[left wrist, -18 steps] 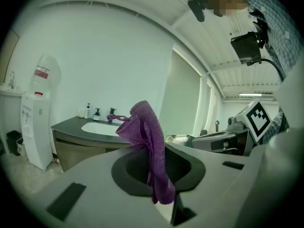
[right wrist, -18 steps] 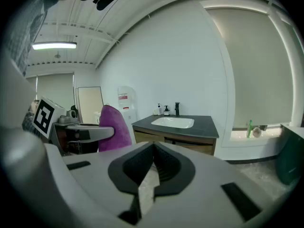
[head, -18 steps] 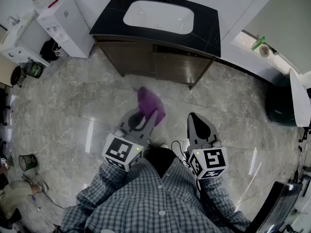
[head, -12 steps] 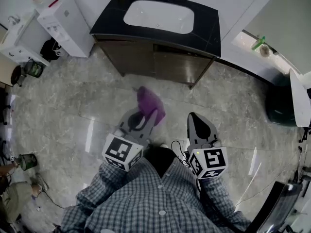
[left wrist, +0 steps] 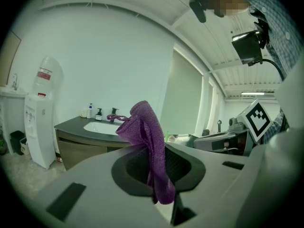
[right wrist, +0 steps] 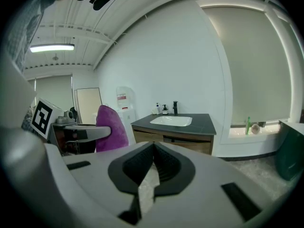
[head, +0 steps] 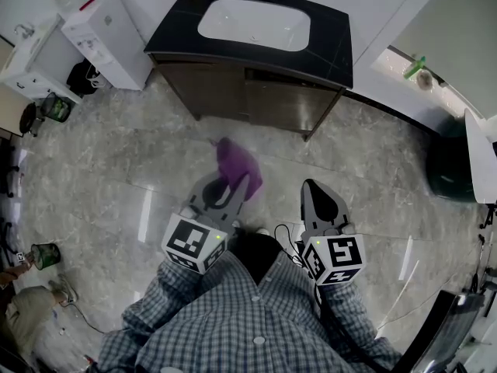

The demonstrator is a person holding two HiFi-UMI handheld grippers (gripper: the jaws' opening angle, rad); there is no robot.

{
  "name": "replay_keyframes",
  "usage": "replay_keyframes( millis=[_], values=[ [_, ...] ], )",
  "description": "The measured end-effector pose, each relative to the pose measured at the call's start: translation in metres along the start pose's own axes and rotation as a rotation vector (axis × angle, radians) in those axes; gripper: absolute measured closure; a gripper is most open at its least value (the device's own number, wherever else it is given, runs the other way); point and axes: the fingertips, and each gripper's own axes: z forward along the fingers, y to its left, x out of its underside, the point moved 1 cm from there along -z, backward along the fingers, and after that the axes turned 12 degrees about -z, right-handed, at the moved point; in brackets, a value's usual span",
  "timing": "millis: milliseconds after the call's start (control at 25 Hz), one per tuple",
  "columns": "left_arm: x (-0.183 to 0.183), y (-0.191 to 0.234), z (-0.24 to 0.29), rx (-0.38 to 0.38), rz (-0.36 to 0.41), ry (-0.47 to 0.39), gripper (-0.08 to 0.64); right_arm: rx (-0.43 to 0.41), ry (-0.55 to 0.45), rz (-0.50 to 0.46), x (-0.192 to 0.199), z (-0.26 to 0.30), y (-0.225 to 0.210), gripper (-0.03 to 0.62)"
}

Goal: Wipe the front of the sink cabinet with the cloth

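My left gripper [head: 235, 186] pinches purple cloth [head: 238, 164]; right gripper [head: 312, 188] closed, empty. Sink cabinet [head: 256, 103] well apart; thin pinch may drop it

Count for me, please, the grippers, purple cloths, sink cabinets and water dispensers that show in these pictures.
grippers: 2 (left gripper, right gripper)
purple cloth: 1
sink cabinet: 1
water dispenser: 1
Total: 5
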Motion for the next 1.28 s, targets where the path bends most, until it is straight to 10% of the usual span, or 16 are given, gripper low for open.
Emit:
replay_keyframes(
  millis=[1280],
  values=[
    [0.023,-0.035,0.039,-0.019,-0.013,0.004,0.506,0.059,0.029,0.086,0.052,-0.045,-0.058,0.575]
  ],
)
